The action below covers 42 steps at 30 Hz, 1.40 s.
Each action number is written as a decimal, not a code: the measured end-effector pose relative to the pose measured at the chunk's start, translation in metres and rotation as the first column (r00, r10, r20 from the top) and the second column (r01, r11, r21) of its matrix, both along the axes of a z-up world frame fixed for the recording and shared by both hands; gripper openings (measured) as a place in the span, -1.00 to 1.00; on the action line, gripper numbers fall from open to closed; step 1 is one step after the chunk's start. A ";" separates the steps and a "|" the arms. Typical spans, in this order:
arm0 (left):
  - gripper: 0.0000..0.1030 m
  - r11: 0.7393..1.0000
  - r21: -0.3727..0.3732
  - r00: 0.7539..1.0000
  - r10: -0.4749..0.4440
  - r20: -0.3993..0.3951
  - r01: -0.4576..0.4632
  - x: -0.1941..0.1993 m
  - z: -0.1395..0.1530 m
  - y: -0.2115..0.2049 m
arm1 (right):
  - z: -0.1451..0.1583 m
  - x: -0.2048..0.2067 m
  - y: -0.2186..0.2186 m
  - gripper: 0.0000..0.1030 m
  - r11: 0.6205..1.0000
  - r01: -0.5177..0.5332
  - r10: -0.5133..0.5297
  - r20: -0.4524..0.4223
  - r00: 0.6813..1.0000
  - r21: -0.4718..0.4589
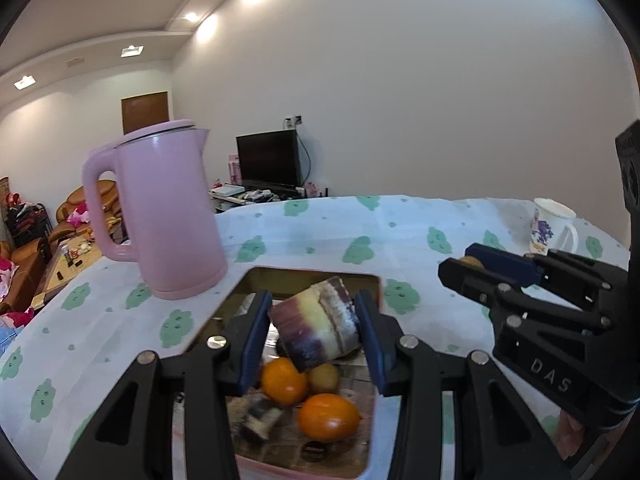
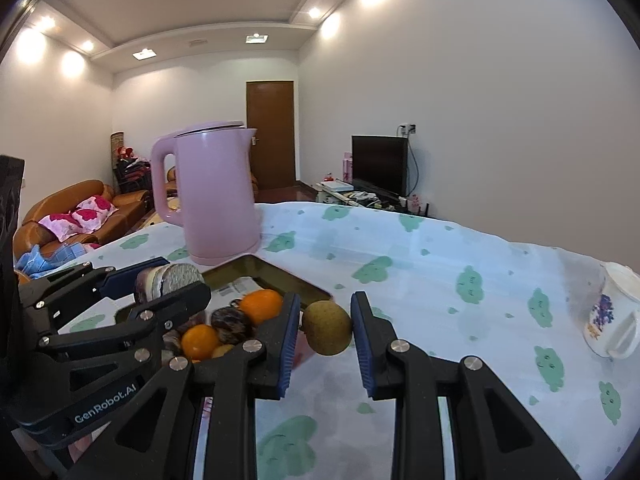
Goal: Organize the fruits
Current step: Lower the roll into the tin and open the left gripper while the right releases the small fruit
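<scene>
My left gripper is shut on a purple and yellow sugarcane chunk, held above a rectangular metal tray. In the tray lie two oranges, a small brown fruit and another cane piece. My right gripper is shut on a small round brown-green fruit, held just right of the tray above the cloth. The right wrist view shows the left gripper with its cane chunk over the tray. The right gripper shows at the right of the left wrist view.
A pink electric kettle stands just behind the tray, also in the right wrist view. A white floral mug stands at the far right of the table. The tablecloth is white with green cloud prints.
</scene>
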State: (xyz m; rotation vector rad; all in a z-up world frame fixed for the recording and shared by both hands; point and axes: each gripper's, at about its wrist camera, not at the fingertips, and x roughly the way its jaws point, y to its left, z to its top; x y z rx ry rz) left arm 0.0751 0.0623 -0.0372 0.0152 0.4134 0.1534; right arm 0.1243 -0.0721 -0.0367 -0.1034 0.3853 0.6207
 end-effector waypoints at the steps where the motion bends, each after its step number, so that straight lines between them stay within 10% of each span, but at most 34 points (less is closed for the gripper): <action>1: -0.13 1.000 0.002 1.000 0.011 0.004 -0.011 -0.001 0.001 0.004 | 0.001 -0.001 0.003 -0.45 1.000 -0.006 0.006 0.001 1.000 0.000; 42: -0.13 0.992 -0.035 0.987 0.117 -0.111 -0.121 0.001 -0.021 0.079 | -0.014 0.013 0.095 -0.45 0.993 -0.102 0.097 -0.079 0.992 -0.062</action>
